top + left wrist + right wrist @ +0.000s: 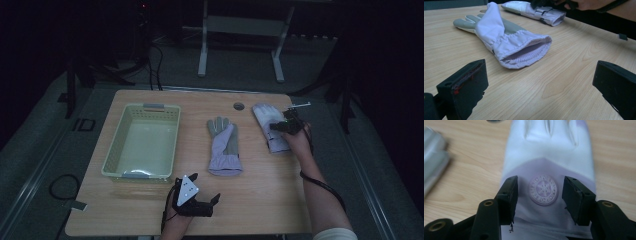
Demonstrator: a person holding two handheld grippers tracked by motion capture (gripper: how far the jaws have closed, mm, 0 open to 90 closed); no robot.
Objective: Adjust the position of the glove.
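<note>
Lying flat at far right of table (260, 200): right glove (269, 126), round snowflake badge (543, 190) up. Right gripper (539, 195) directly over it, fingers (509, 197) apart, straddling badge. Second glove (224, 145) at centre, cuff nearest. Left gripper (197, 192) at near edge, fingers (464, 87) wide apart, empty. Basket (116, 150) at left.

The high view looks forward and down on the whole pale wooden tabletop (260, 200). The left gripper view sits low, facing toward 1 o'clock, near the lilac-and-grey fabric glove (506, 40). The right gripper view hovers close above the white-and-lilac glove with a round snowflake badge (544, 162), which the left gripper view shares.
</note>
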